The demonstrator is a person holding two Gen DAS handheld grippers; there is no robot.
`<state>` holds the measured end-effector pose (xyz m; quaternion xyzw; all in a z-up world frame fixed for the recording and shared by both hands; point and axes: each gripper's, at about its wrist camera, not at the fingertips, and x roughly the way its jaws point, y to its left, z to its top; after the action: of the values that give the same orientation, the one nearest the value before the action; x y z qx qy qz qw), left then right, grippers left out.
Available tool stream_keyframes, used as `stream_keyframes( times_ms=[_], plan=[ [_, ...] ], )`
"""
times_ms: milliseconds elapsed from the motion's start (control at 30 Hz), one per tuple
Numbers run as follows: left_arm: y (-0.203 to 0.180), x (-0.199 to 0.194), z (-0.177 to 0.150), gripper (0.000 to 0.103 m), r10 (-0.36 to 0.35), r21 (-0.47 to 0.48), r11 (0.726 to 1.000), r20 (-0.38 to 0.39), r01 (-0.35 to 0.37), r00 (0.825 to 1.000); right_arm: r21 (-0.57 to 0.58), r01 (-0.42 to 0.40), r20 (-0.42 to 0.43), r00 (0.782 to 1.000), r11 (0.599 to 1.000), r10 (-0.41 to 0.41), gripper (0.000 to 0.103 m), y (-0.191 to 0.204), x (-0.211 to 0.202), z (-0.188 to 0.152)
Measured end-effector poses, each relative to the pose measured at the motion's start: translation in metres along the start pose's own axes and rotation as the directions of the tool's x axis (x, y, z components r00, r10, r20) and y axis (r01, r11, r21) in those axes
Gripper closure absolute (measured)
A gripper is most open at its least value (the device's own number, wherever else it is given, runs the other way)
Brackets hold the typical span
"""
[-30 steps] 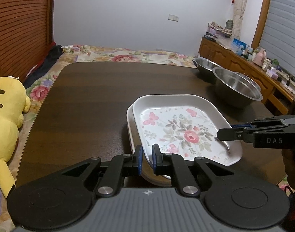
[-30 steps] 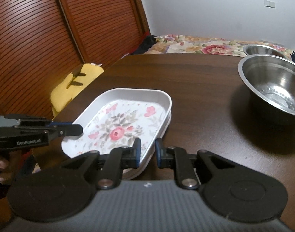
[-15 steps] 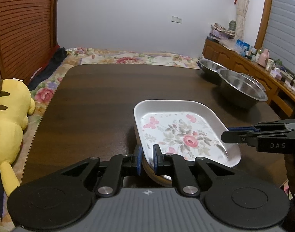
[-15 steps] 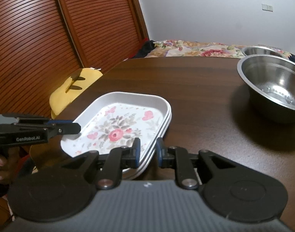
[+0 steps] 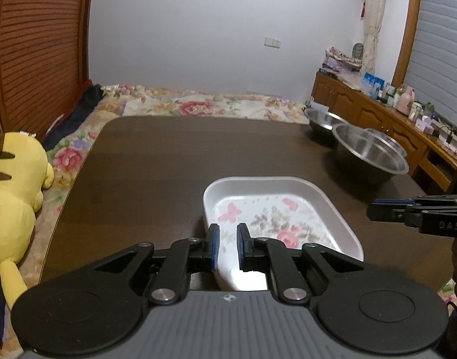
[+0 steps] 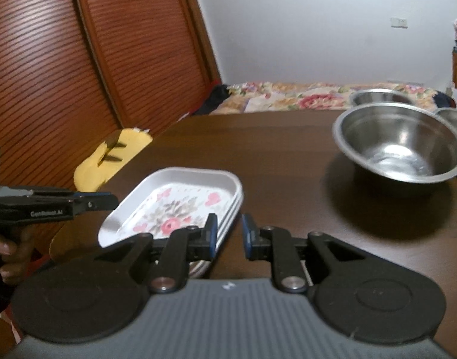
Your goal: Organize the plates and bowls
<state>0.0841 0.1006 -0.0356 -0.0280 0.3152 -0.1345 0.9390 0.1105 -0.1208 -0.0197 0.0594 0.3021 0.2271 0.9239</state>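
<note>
- Table (image 5: 168,161): big dark wood top, pretty much everything for this job sits on it. Bed with a floral cover behind it, yellow plush (image 5: 13,197) off the left edge.
- Big bowl (image 6: 399,143): steel, upright, on the far right part of the table, well apart from the plates. A 2nd steel bowl (image 5: 322,119) sits just behind it, and the right view shows a bit of a 3rd bowl (image 6: 454,122) at the edge of frame.
- Plates (image 5: 276,218): floral rectangular ones, stacked near the front edge. From the right view I count about 3 rims nested, looks tidy and flat. The bottom of the stack is hidden by the grippers.
- Left gripper (image 5: 227,246): fingers a narrow gap apart, nothing pinched. It hangs over the near-left corner of the stack; can't tell if it touches the rim.
- Right gripper (image 6: 227,236): also a narrow-ish gap, empty, sitting at the right side of the stack with the left finger in front of the rims.
- Where we're at, my guess: plates look done, so the bowls are the step left.
- Next move, as I see it: swing the right gripper over to the big bowl, open wider than now to take its rim, then nest the bowls together. Steel rim is thin and slick, so it'd want a firm pinch and a level lift.
</note>
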Motion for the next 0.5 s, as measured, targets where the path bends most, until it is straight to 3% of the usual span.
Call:
stream_keyframes(
  times_ms=[500],
  plan=[
    [-0.06,0.02,0.044,0.082,-0.1,0.096,0.991,0.053,0.094,0.994,0.079,0.161,0.125,0.978,0.984,-0.17,0.083,-0.067,-0.051,0.011]
  ],
)
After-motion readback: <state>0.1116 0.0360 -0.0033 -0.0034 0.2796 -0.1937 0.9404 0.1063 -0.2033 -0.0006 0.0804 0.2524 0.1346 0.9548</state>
